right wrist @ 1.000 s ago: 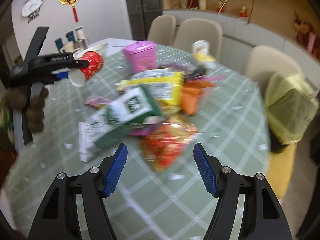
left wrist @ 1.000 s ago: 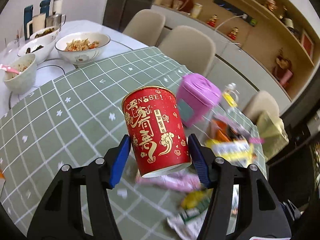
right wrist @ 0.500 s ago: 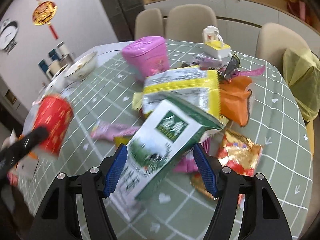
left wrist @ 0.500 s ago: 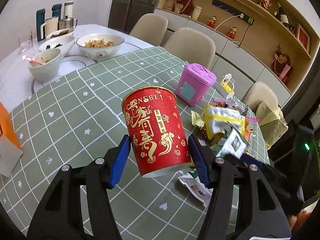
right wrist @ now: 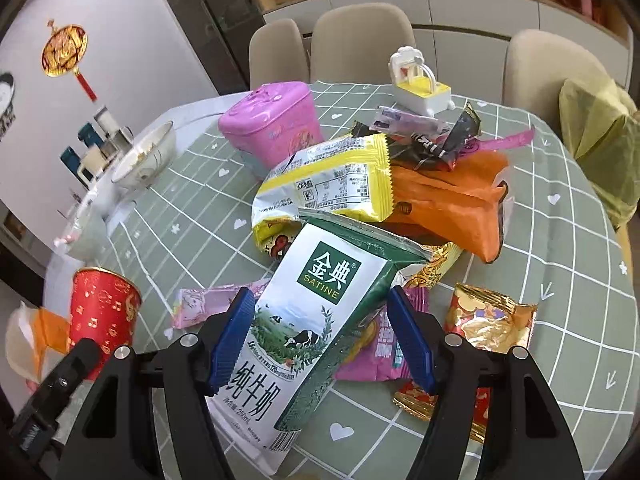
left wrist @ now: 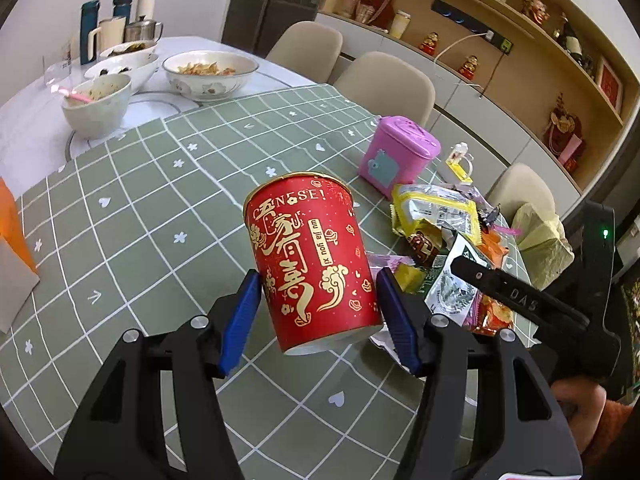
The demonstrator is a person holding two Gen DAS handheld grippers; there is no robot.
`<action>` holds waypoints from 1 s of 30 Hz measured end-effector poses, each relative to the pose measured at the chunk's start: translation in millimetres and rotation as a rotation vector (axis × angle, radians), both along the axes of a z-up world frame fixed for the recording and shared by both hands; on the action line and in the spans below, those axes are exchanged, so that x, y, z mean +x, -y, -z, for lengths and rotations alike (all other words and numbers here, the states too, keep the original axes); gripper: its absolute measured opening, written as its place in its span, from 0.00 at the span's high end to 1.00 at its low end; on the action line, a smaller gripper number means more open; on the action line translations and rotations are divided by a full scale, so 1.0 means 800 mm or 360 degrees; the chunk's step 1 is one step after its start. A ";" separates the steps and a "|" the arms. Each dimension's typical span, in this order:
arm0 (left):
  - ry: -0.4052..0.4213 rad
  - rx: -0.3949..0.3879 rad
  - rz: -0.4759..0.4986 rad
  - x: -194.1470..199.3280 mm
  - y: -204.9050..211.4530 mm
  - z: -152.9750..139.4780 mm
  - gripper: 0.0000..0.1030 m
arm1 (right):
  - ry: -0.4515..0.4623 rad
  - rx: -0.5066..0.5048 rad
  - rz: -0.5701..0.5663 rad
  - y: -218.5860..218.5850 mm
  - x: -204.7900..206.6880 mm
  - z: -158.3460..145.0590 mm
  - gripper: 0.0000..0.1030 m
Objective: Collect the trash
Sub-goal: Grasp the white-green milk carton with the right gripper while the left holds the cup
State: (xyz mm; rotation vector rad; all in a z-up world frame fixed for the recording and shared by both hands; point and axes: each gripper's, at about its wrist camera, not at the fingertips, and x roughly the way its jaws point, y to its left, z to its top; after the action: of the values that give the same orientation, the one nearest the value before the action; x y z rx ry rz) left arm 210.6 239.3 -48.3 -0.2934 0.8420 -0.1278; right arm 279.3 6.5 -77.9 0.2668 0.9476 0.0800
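Observation:
My left gripper (left wrist: 316, 316) is shut on a red paper cup (left wrist: 310, 260) with gold Chinese lettering and holds it above the green checked tablecloth (left wrist: 152, 216). The cup also shows in the right wrist view (right wrist: 102, 312), at the lower left. My right gripper (right wrist: 322, 336) is open, its blue pads either side of a green and white milk carton (right wrist: 304, 320) that lies on a pile of wrappers: a yellow packet (right wrist: 332, 180), an orange bag (right wrist: 448, 200), a gold and red wrapper (right wrist: 488, 320). The right gripper shows at right in the left wrist view (left wrist: 520, 300).
A pink lidded bin (left wrist: 400, 154) (right wrist: 276, 120) stands beyond the pile, with a small white and yellow toy (right wrist: 420, 84) behind it. Bowls of food (left wrist: 210, 74) and flasks (left wrist: 90, 28) stand at the far left. Beige chairs (left wrist: 384, 80) ring the table.
My right gripper has come in low over the pile, and the milk carton now lies between its open fingers. My left gripper keeps holding the red cup and has shifted slightly.

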 end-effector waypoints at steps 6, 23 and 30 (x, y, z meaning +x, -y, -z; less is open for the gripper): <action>-0.0009 0.0006 0.0007 -0.003 -0.003 0.004 0.45 | 0.0073 -0.0050 -0.0104 -0.014 0.003 0.011 0.37; -0.0021 0.0026 0.0014 -0.057 0.052 -0.025 0.45 | 0.0069 -0.0053 -0.0456 0.044 -0.044 -0.009 0.89; -0.0030 0.0029 -0.0011 -0.080 0.063 -0.023 0.45 | 0.0266 -0.0033 -0.0614 0.023 -0.058 -0.040 0.42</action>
State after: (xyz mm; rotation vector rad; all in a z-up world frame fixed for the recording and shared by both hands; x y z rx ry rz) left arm 146.3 188.9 -29.9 -0.2809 0.8600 -0.1108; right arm 232.6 -12.1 -46.2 0.0536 0.8230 0.4396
